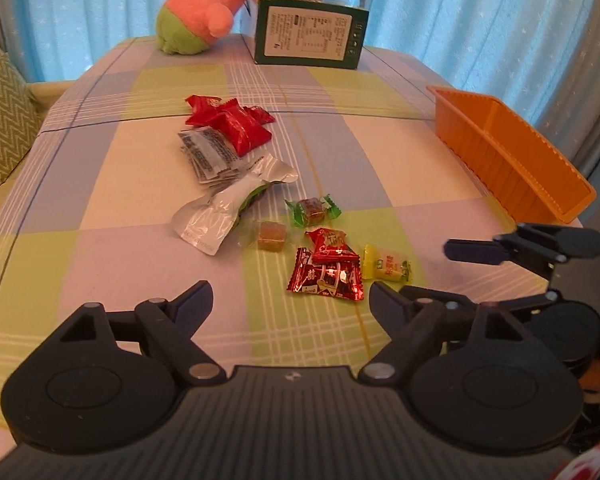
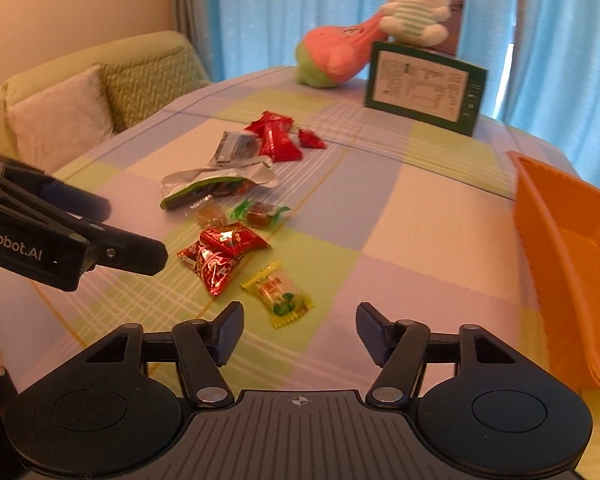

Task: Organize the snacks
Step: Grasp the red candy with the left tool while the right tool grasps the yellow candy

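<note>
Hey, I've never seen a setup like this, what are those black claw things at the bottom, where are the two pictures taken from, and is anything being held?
Those are two hand-held grippers, each with a camera looking along its fingers. One picture is from the left gripper, the other from the right gripper; each also shows in the other's view. Both stand open and hold nothing. On the checked tablecloth lie loose snacks: shiny red wrapped candies, a yellow wrapped candy, a torn silver pouch, and an orange plastic basket to the right. Plush toys and a green box sit at the back.
</note>
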The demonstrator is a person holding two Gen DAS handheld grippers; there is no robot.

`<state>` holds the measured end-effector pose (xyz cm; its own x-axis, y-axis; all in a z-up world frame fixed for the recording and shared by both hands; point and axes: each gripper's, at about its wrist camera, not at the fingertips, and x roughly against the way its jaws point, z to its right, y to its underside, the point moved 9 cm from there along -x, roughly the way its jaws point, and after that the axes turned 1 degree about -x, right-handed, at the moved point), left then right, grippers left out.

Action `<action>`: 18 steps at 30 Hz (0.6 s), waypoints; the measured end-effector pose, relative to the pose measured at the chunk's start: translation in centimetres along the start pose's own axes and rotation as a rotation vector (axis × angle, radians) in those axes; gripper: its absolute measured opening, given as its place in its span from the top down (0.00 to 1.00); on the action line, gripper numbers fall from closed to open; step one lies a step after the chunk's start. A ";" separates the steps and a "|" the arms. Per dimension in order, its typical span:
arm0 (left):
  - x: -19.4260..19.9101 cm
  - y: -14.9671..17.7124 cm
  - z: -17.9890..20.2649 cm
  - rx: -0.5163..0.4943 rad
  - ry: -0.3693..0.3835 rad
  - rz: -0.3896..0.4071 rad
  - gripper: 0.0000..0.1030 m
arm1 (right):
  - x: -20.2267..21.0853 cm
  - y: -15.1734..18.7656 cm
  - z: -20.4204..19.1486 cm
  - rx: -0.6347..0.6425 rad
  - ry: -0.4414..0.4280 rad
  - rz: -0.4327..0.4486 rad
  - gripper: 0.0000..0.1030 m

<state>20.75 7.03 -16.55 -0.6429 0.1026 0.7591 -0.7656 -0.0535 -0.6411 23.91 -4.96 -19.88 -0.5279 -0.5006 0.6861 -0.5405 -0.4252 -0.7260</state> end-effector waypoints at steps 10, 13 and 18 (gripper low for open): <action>-2.5 0.0 0.0 -0.158 0.057 -0.014 0.21 | -1.9 -1.4 0.2 -0.005 -0.023 0.032 0.78; -3.1 0.0 0.6 -0.205 0.075 -0.012 0.26 | -1.6 -1.5 0.7 -0.057 -0.019 0.017 0.79; -4.4 -0.1 1.5 -0.277 0.081 -0.019 0.34 | -0.4 -1.5 2.5 -0.142 0.021 0.032 0.79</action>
<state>23.57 5.07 -19.63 -0.6157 0.1809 0.7670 -0.7343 0.2213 -0.6417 26.54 -5.98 -19.23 -0.5594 -0.4956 0.6644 -0.6096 -0.2972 -0.7349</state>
